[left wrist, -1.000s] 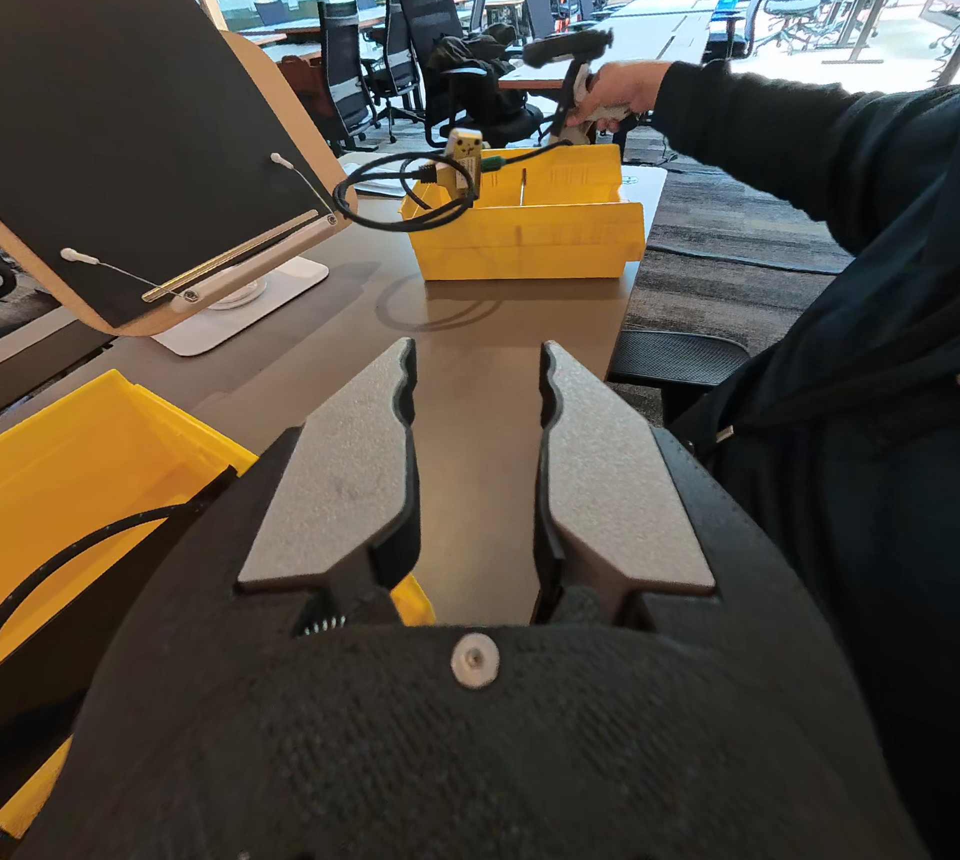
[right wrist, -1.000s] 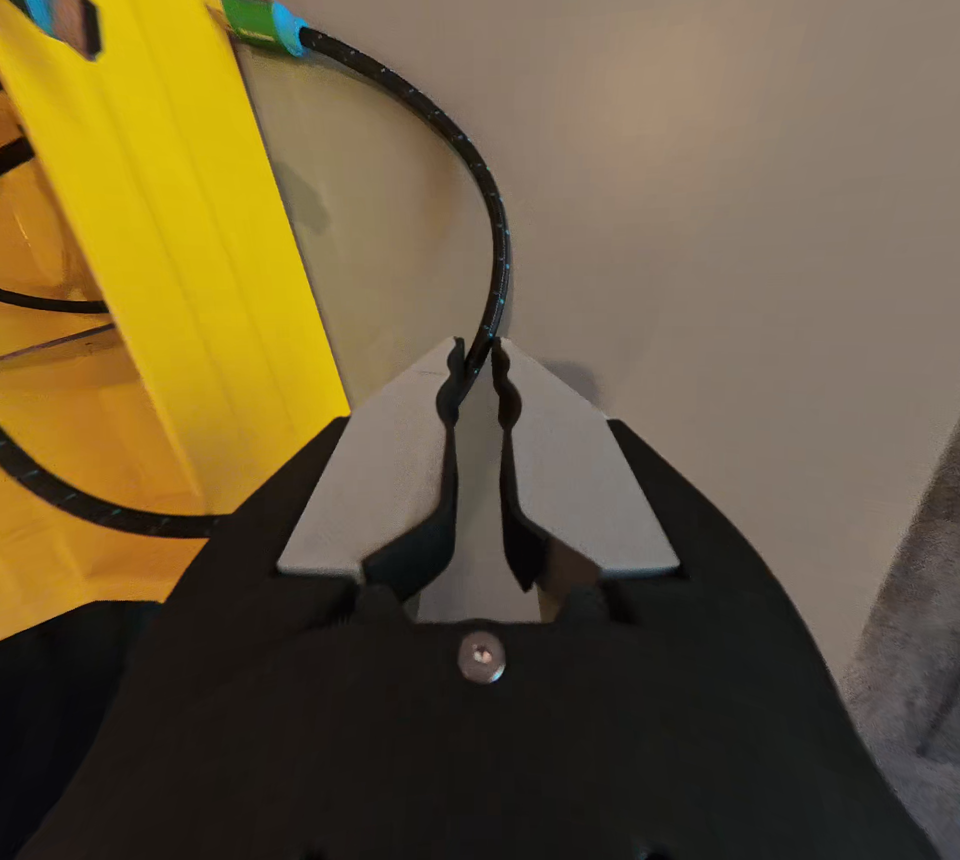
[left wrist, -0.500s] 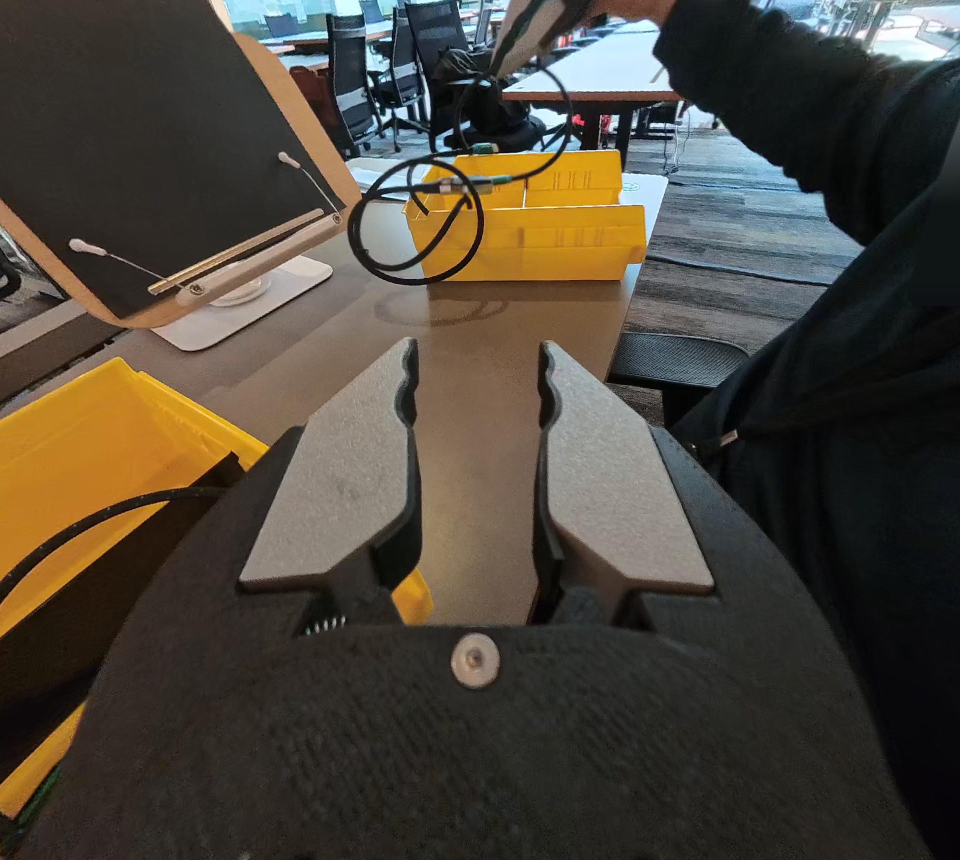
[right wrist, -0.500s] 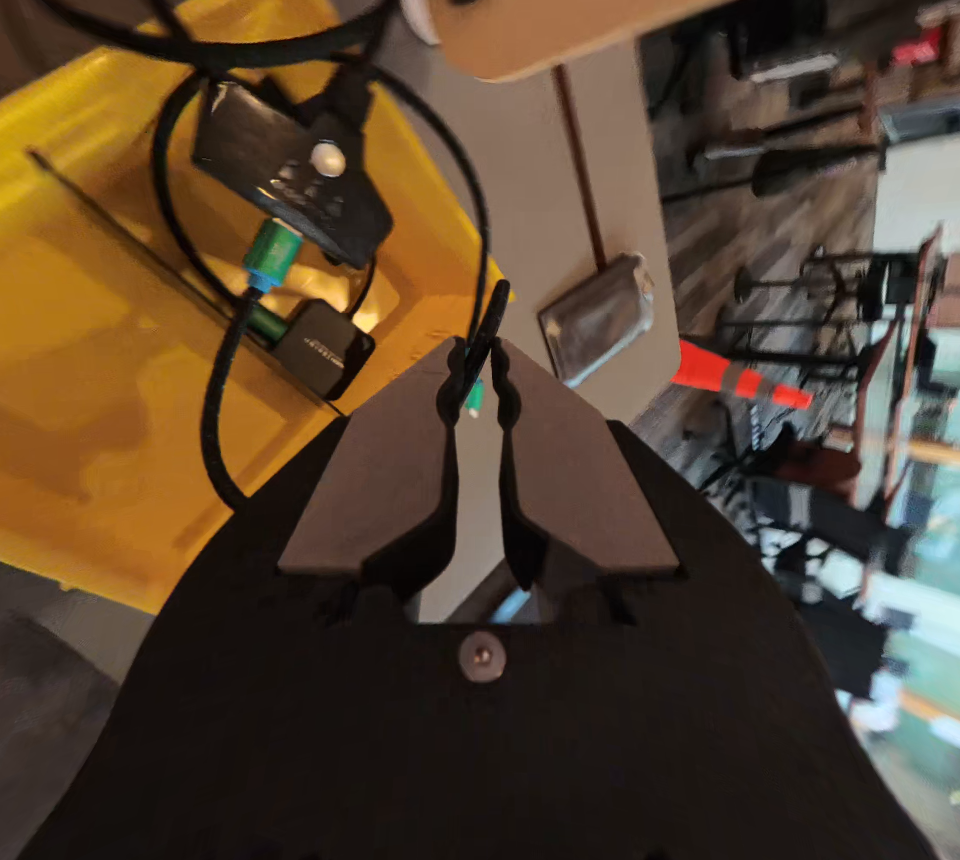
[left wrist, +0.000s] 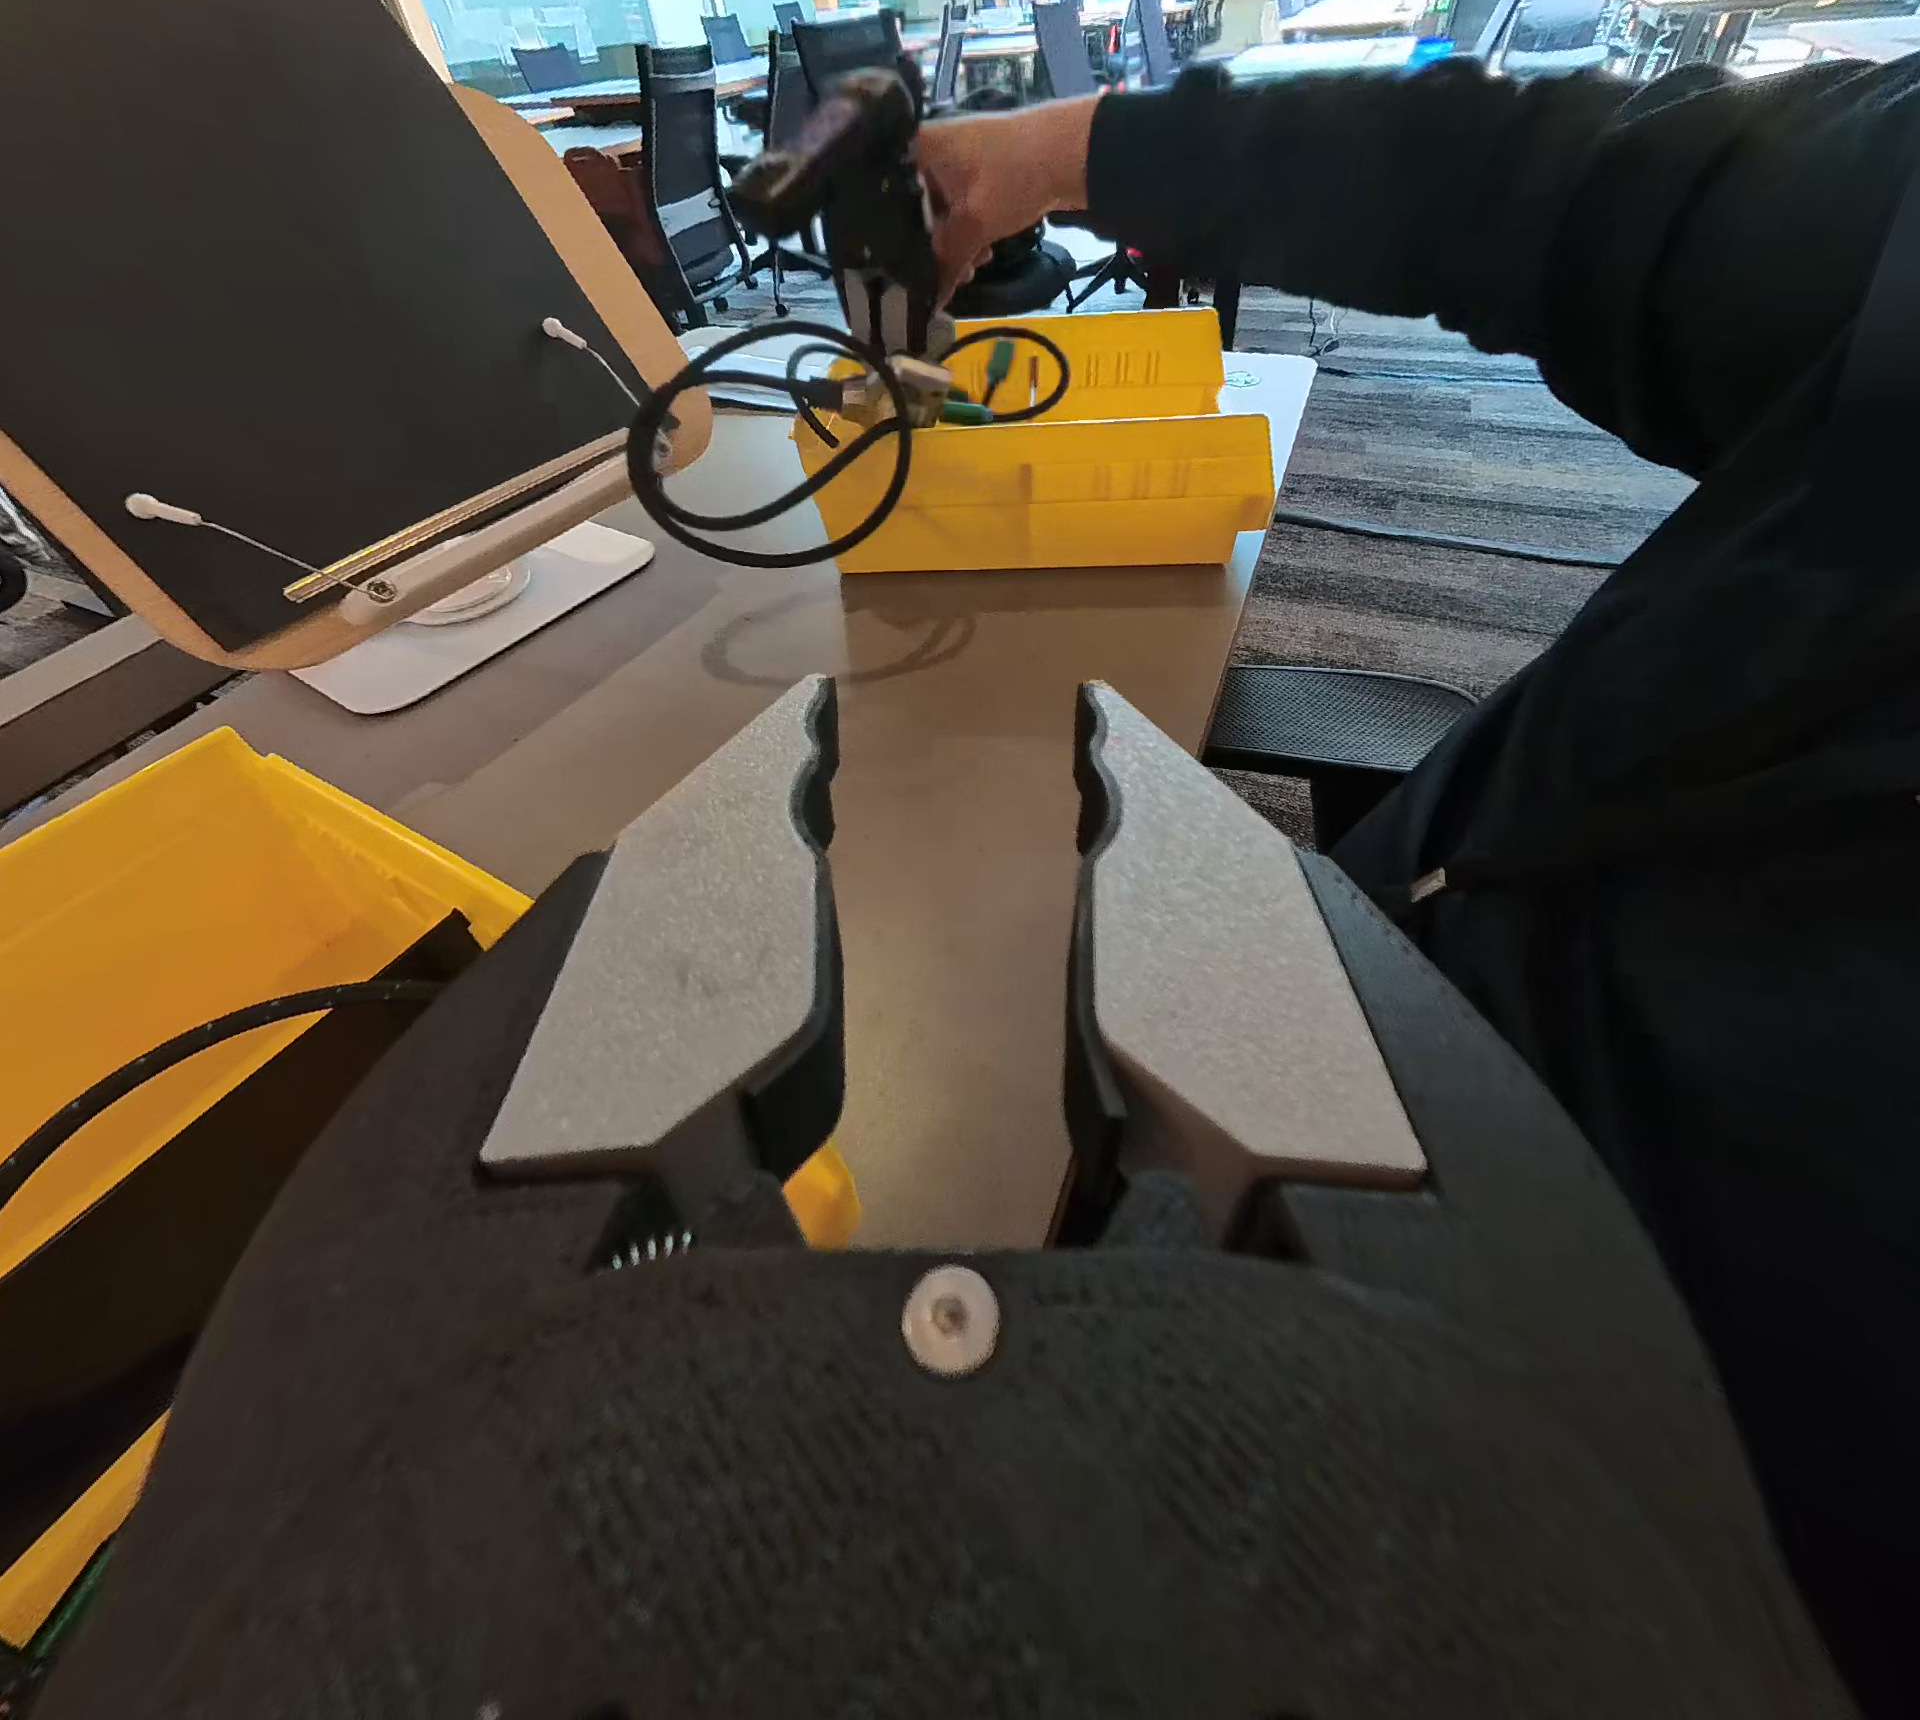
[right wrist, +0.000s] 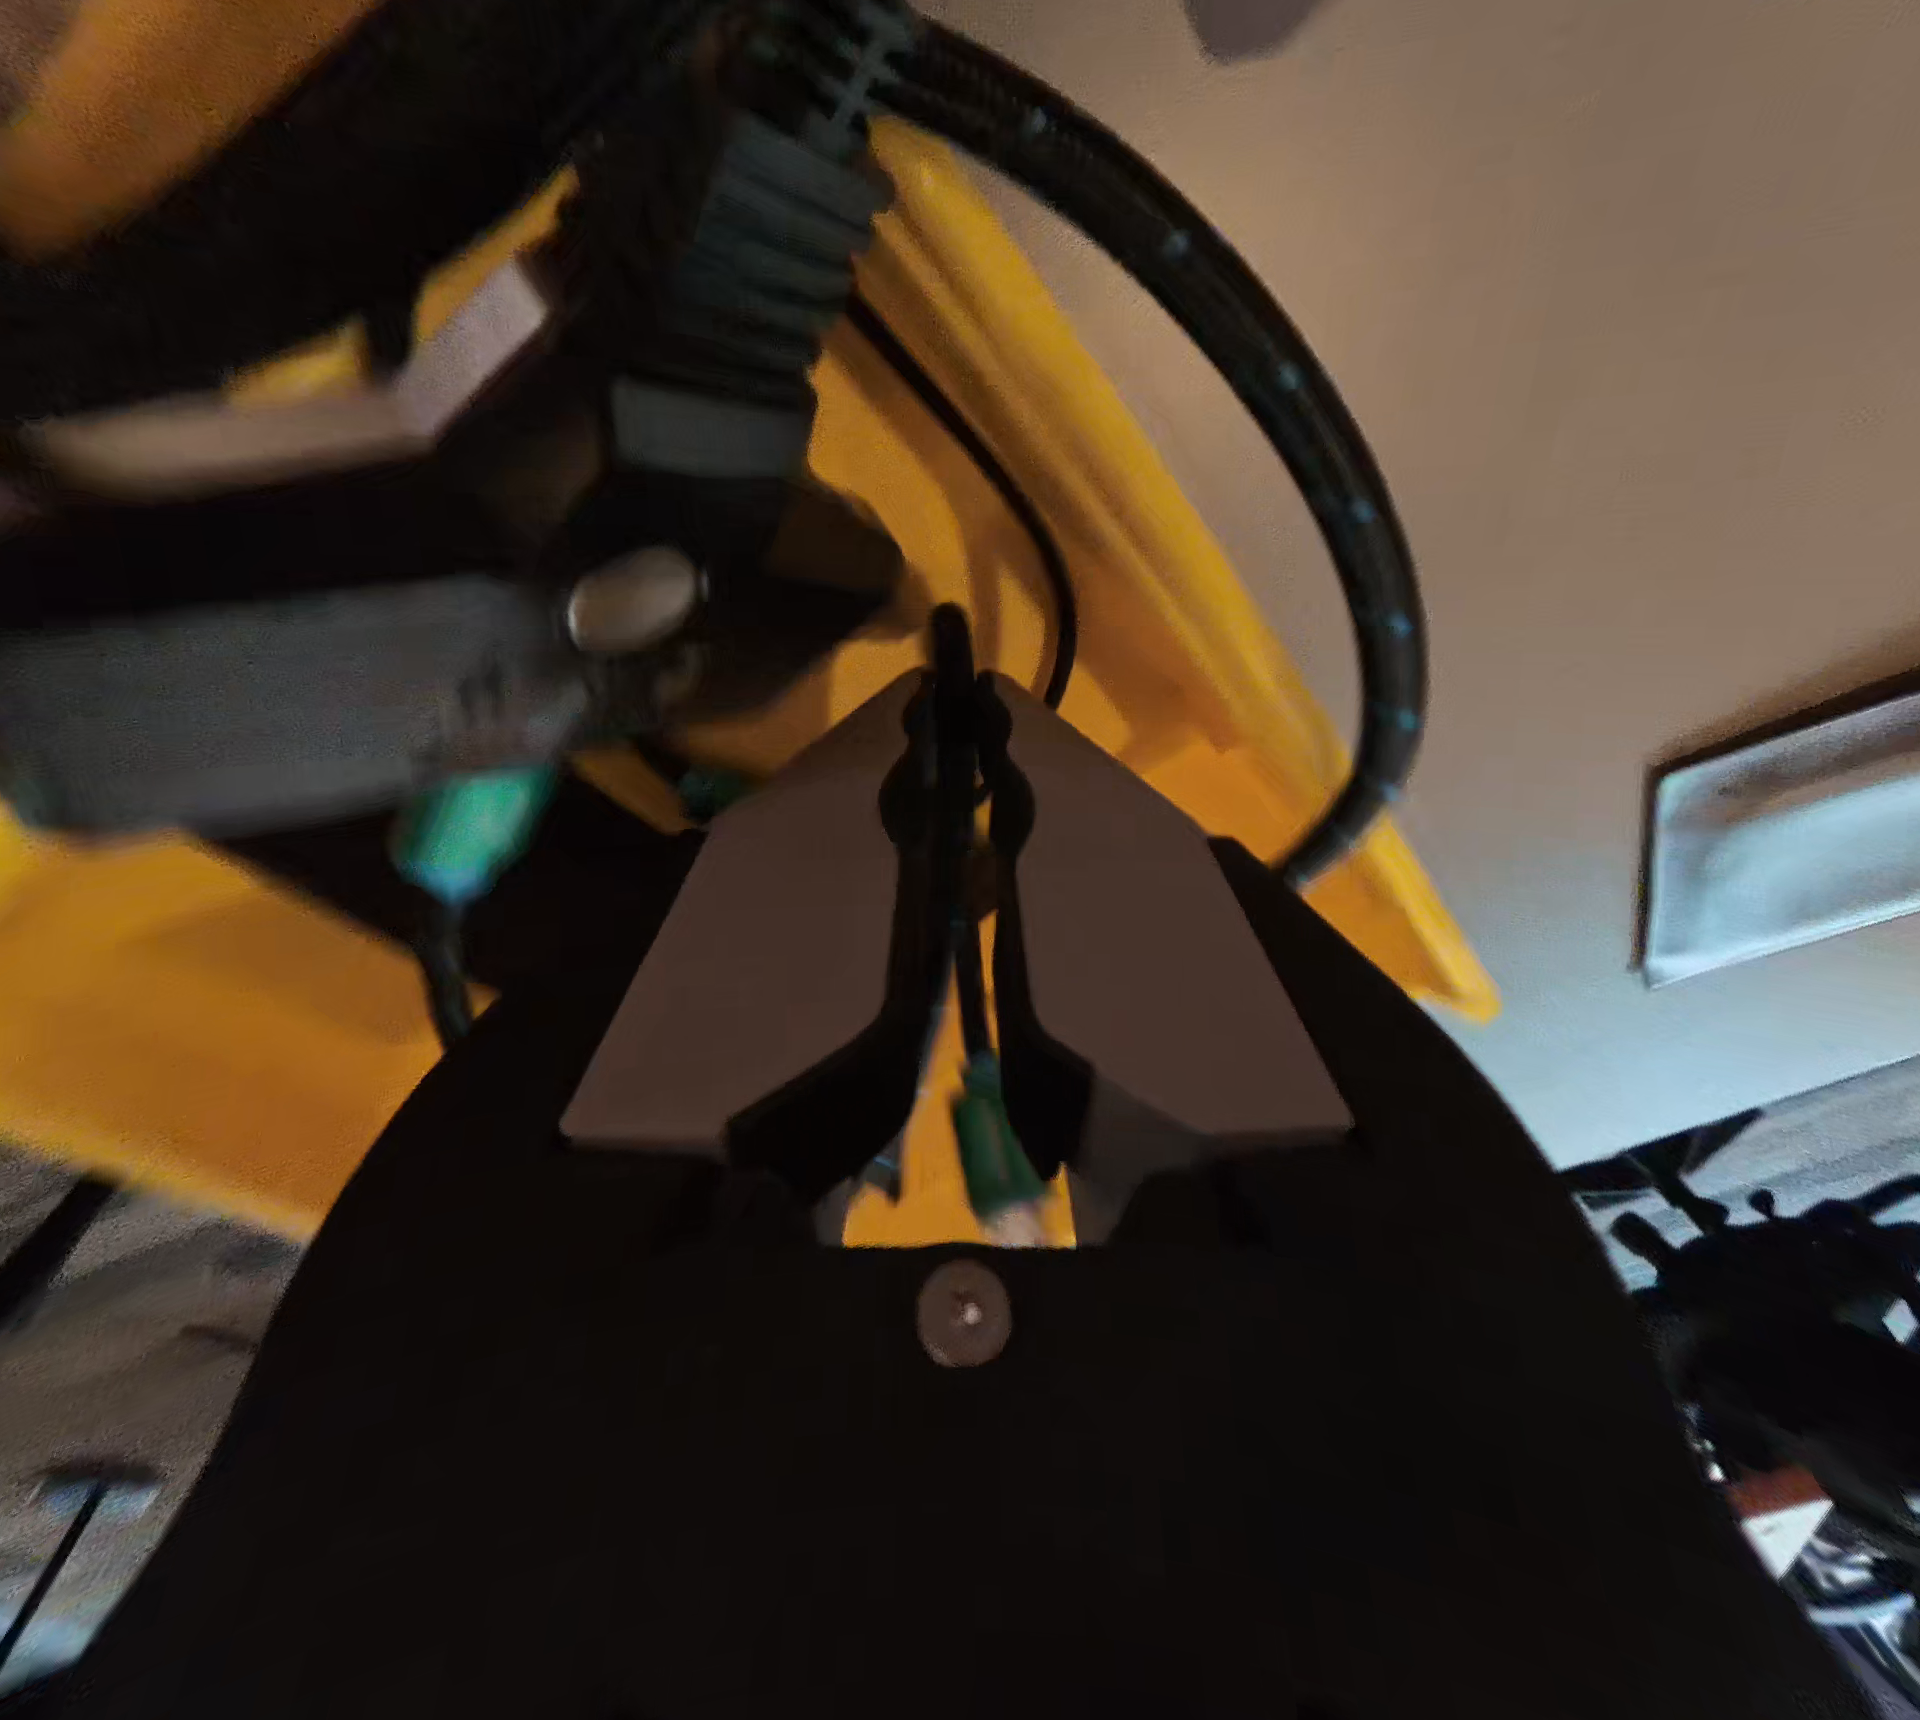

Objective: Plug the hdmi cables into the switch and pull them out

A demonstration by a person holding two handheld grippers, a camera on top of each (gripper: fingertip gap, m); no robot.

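Right gripper (right wrist: 954, 702) is pinched shut on a thin black braided HDMI cable (right wrist: 1340, 465) with green plugs, looping over the yellow bin (left wrist: 1049, 475); left gripper (left wrist: 951, 766) hangs wide open.

Left gripper (left wrist: 954, 761): black textured body, 2 pale grey wedge-shaped fingers (left wrist: 707, 932) with notched black inner edges, 1 silver screw (left wrist: 949, 1320) centred below, a small coiled spring showing at the left finger's base. Right gripper (right wrist: 956, 694): same black shell, grey fingers, 1 round screw (right wrist: 964, 1312). Dark long sleeve (left wrist: 1455, 184) on the arm, dark clothing across the torso.
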